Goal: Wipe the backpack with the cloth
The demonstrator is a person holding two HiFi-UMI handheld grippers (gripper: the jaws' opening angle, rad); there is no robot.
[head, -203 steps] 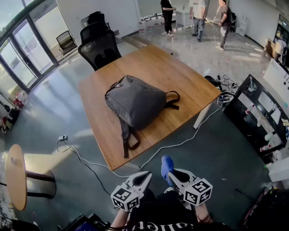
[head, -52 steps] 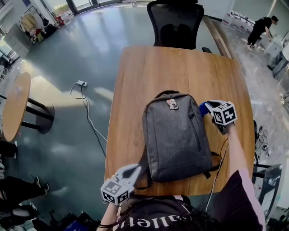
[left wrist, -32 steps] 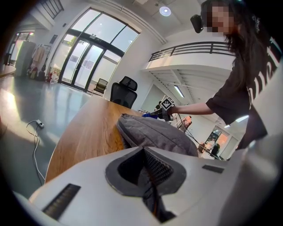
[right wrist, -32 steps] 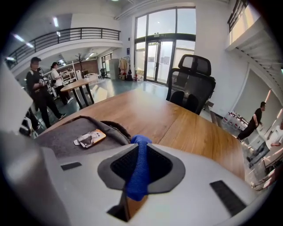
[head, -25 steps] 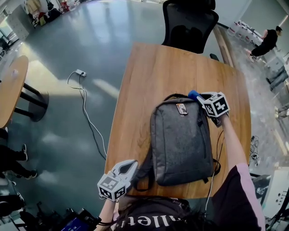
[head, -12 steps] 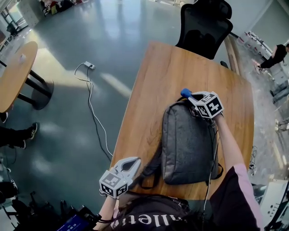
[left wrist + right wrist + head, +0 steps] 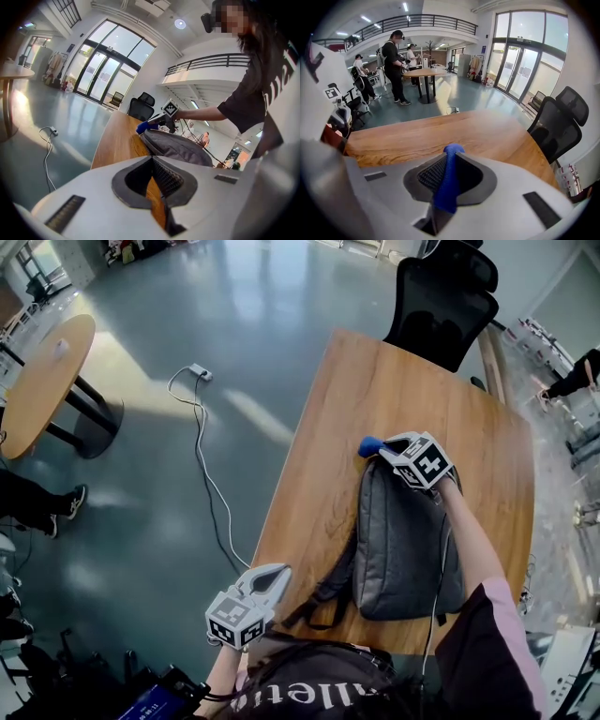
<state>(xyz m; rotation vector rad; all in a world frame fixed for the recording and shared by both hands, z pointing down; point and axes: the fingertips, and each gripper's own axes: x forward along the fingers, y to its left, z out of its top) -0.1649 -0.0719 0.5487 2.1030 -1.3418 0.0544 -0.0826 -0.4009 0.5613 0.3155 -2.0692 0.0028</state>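
A grey backpack (image 7: 405, 542) lies flat on the wooden table (image 7: 328, 465), its top end pointing away from me. My right gripper (image 7: 378, 448) is at that far top end, shut on a blue cloth (image 7: 369, 443) that pokes out past its tip. In the right gripper view the cloth (image 7: 447, 180) hangs between the jaws over the table (image 7: 440, 131). My left gripper (image 7: 274, 572) hovers off the table's near left corner, shut and holding nothing. From the left gripper view I see the backpack (image 7: 180, 147) and the cloth (image 7: 143, 127) ahead.
A black office chair (image 7: 441, 298) stands at the table's far end. A power strip with its cable (image 7: 199, 371) lies on the floor to the left, near a round table (image 7: 42, 381). Two people (image 7: 396, 63) stand by another table farther off.
My right gripper has slid the blue cloth from the backpack's right side up and leftward across its top end. The left gripper has stayed low by the table's near corner.
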